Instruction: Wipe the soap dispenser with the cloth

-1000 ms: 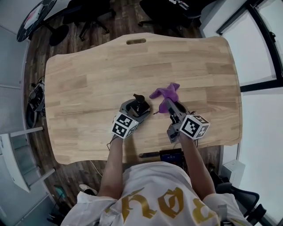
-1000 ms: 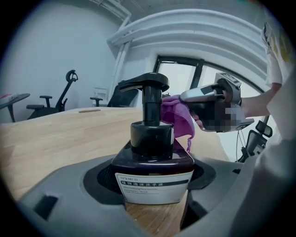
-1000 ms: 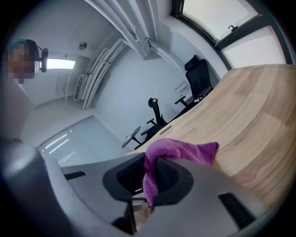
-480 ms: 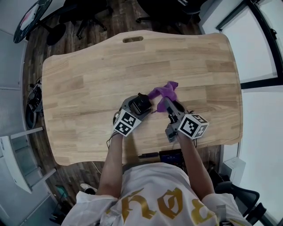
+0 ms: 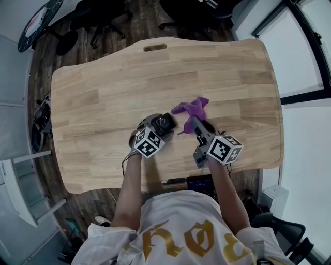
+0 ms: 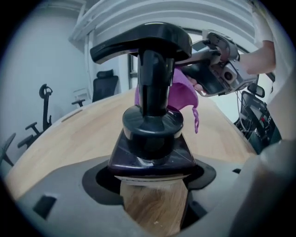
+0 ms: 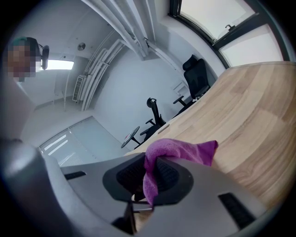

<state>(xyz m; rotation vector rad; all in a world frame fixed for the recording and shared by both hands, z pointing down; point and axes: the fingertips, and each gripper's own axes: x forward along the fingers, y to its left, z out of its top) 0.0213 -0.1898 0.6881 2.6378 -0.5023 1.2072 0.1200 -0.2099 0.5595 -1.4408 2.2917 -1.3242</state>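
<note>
A black pump soap dispenser (image 5: pixel 167 121) is clamped in my left gripper (image 5: pixel 159 127), near the front middle of the wooden table (image 5: pixel 103 93). In the left gripper view the dispenser (image 6: pixel 152 115) fills the centre, its dark shoulder wedged between the jaws and its pump head pointing left. My right gripper (image 5: pixel 190 123) is shut on a purple cloth (image 5: pixel 192 108), which bunches out just right of the dispenser. In the right gripper view a fold of the cloth (image 7: pixel 180 150) is pinched between the jaws and spills over them. From the left gripper view, the cloth (image 6: pixel 181 92) hangs right behind the pump.
A black device (image 5: pixel 199 181) sits at the table's near edge, by the person's body. Office chairs (image 5: pixel 103 15) stand beyond the far edge, and a window frame (image 5: pixel 305 57) runs along the right. A cable slot (image 5: pixel 155 47) is cut near the far edge.
My left gripper has sunk and rolled with the dispenser, so the pump top now faces the head camera. The right gripper and cloth have stayed put.
</note>
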